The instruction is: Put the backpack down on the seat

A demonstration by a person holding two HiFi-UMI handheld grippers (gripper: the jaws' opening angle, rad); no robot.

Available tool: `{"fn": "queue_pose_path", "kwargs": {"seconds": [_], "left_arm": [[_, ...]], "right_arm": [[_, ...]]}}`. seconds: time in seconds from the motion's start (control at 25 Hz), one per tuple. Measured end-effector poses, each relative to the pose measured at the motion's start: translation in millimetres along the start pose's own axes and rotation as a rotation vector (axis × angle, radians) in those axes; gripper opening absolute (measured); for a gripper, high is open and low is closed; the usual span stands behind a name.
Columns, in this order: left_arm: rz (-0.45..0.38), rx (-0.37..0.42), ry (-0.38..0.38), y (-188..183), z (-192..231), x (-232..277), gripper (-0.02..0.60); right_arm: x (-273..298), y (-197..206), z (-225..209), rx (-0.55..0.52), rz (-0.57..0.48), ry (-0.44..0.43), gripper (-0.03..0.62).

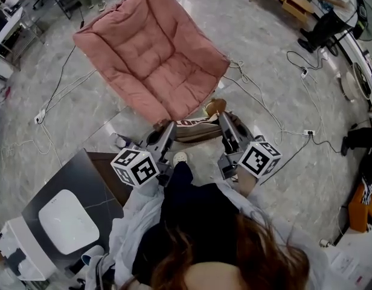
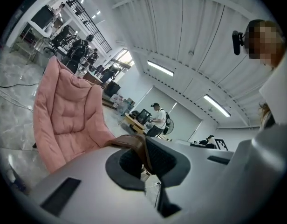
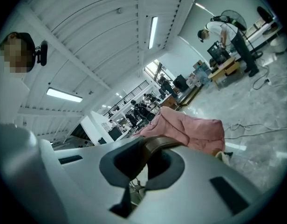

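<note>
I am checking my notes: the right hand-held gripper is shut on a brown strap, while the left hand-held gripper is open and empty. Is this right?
Not quite. The left hand-held gripper is also shut on a brown strap, as the left gripper view shows. The rest stands.

Head view steeply down — gripper views upward; shared pink chair
</note>
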State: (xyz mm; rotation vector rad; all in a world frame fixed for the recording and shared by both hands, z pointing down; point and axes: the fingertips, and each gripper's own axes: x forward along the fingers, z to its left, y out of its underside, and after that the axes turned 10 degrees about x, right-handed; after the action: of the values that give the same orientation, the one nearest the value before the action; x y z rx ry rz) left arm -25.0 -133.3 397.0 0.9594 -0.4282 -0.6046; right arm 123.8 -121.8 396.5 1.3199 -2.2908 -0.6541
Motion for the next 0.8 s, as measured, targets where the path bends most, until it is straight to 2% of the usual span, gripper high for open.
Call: {"fn": "queue_pose_path", "kwargs": {"seconds": [0.24, 0.36, 0.56, 0.68, 0.8], "left_arm": [[-0.012, 0.036, 0.117, -37, -6, 22, 0.018], [-0.022, 0.047, 0.148, -53, -6, 38, 0.018], [-0.056, 0.054, 0.153, -77, 0, 66, 0.018], [-0.077, 0.083, 0.150, -95, 8, 87, 0.018], [-0.100, 0.080, 0.123, -114, 25, 105, 0.018]], "right_arm": [[19, -42, 22, -0.031, -0.086, -0.037, 0.009], [27, -61, 28, -0.053, -0.108, -0.052, 0.010], [49, -93, 28, -0.086, -0.118, -0.078, 0.009], [68, -115, 30, -0.115, -0.126, -0.100, 0.009], [93, -133, 32, -0.123, -0.114, -0.128, 0.009]]}}
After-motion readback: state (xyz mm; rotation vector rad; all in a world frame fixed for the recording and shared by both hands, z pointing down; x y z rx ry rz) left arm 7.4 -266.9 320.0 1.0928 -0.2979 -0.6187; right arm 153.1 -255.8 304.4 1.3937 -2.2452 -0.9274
